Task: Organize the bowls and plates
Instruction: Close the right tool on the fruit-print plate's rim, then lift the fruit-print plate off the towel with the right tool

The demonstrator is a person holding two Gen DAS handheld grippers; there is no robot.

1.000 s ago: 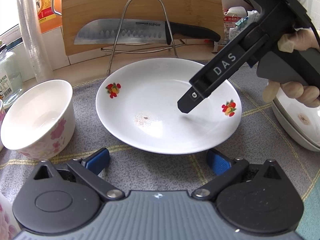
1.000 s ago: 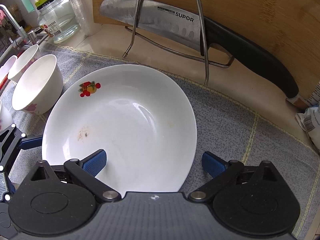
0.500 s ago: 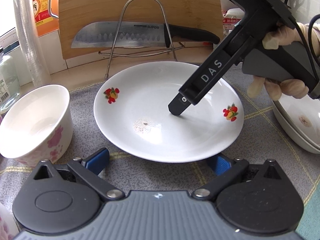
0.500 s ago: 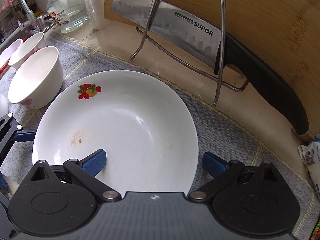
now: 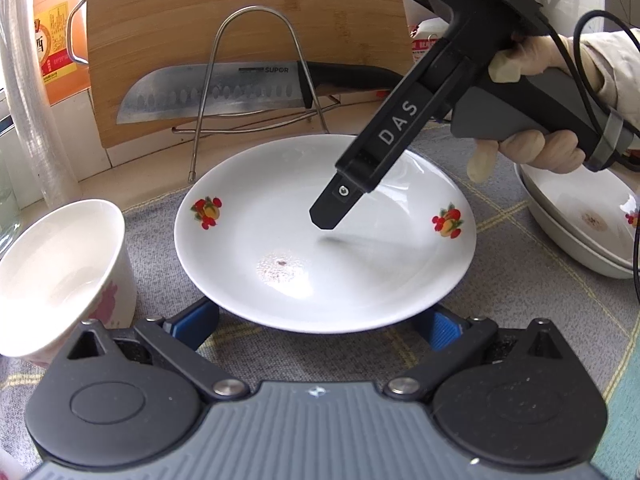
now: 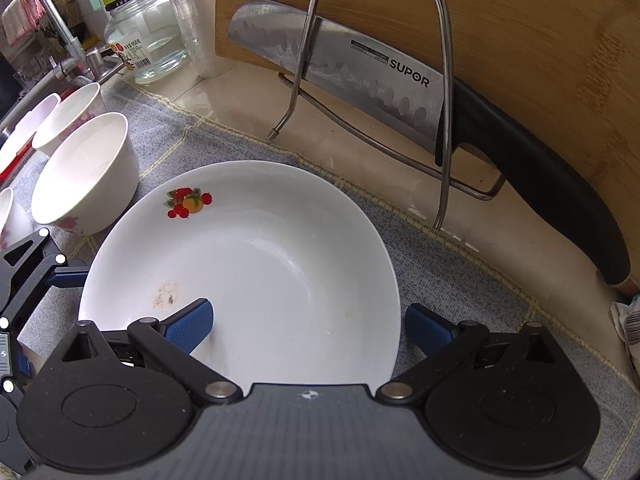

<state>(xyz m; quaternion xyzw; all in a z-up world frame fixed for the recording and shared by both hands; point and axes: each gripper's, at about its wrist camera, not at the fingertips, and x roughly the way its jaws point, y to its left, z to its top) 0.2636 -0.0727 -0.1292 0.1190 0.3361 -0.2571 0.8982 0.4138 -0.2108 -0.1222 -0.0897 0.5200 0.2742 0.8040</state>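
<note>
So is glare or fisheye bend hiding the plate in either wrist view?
Left wrist: plate sharp, soft sheen only, the right gripper casting a faint shadow on it. Right wrist: plate evenly lit, its round rim skewed by fisheye; the cutting board edge bows.

Daylight's pouring in bright from the upper left, blowing out that corner in both views. Glare is bouncing off the white plate [image 5: 280, 240] and knife blade [image 6: 340, 64]. Fisheye's bending everything near the edges; shadows are staying soft.
</note>
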